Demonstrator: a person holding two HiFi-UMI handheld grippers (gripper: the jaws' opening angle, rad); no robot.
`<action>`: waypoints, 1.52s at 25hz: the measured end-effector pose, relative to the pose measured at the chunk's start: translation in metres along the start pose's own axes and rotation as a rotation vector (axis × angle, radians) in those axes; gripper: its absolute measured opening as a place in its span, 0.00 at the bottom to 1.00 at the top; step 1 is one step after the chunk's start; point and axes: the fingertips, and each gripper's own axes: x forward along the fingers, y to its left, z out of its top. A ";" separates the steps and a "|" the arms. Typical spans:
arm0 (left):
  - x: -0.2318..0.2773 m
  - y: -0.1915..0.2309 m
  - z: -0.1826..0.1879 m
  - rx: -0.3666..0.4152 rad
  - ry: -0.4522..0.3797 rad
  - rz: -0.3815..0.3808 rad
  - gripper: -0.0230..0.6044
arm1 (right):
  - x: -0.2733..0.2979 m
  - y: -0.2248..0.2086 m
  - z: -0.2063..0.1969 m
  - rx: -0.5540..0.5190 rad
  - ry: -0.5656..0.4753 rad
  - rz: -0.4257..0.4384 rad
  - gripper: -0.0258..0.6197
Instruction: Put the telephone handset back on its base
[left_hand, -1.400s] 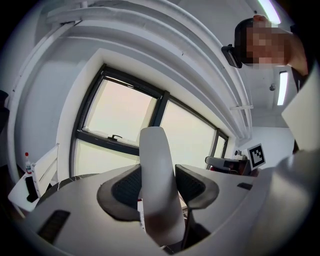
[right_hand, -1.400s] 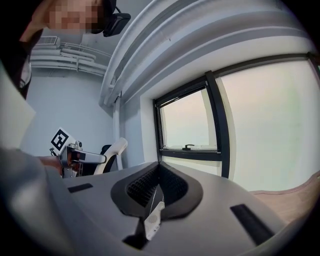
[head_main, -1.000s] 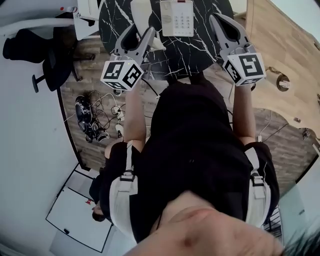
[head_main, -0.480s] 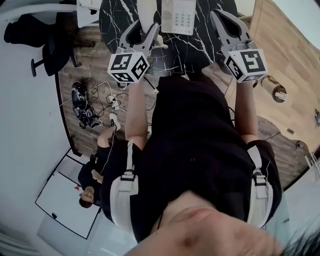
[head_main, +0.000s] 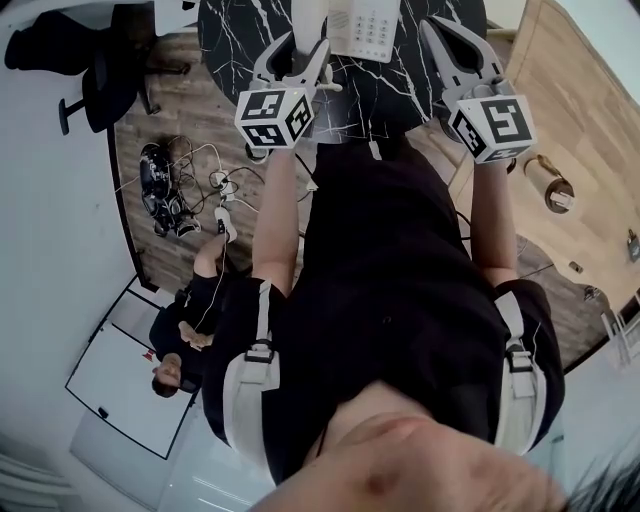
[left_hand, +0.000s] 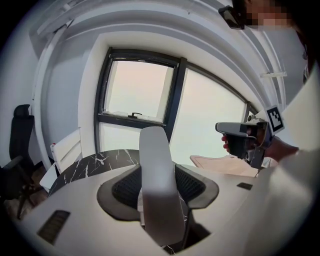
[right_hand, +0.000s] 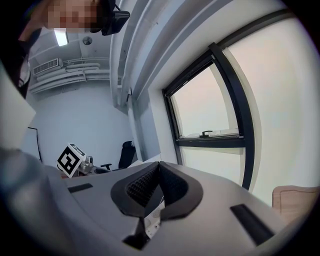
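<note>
The white telephone handset (left_hand: 158, 186) stands upright between the pads of my left gripper (left_hand: 159, 170), which is shut on it. In the head view the left gripper (head_main: 298, 50) hovers over the near edge of the black marble table (head_main: 230, 35), and the handset (head_main: 308, 14) sticks out past its jaws. The white base (head_main: 366, 24) with its keypad lies just to the right of it on the table. My right gripper (head_main: 440, 36) hangs right of the base, and its pads meet with nothing between them (right_hand: 159, 165).
Cables and a power strip (head_main: 178, 195) litter the wooden floor left of the table. A black chair (head_main: 98, 80) stands at far left. A person (head_main: 190, 335) sits on the floor below. Light wooden furniture (head_main: 575, 90) lies at right. Big windows (left_hand: 140, 95) face both gripper views.
The left gripper with the handset has moved right and farther out, closer to the base. The right gripper has hardly moved. The table and base have slid toward the top of the view.
</note>
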 end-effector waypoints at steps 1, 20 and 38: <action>0.003 0.001 -0.003 0.002 0.009 0.000 0.39 | 0.001 0.001 -0.002 0.002 0.005 -0.001 0.09; 0.071 0.034 -0.061 -0.022 0.164 0.015 0.39 | 0.021 -0.003 -0.032 0.016 0.110 -0.061 0.09; 0.134 0.054 -0.116 -0.034 0.290 0.057 0.39 | 0.021 -0.020 -0.057 0.040 0.185 -0.134 0.09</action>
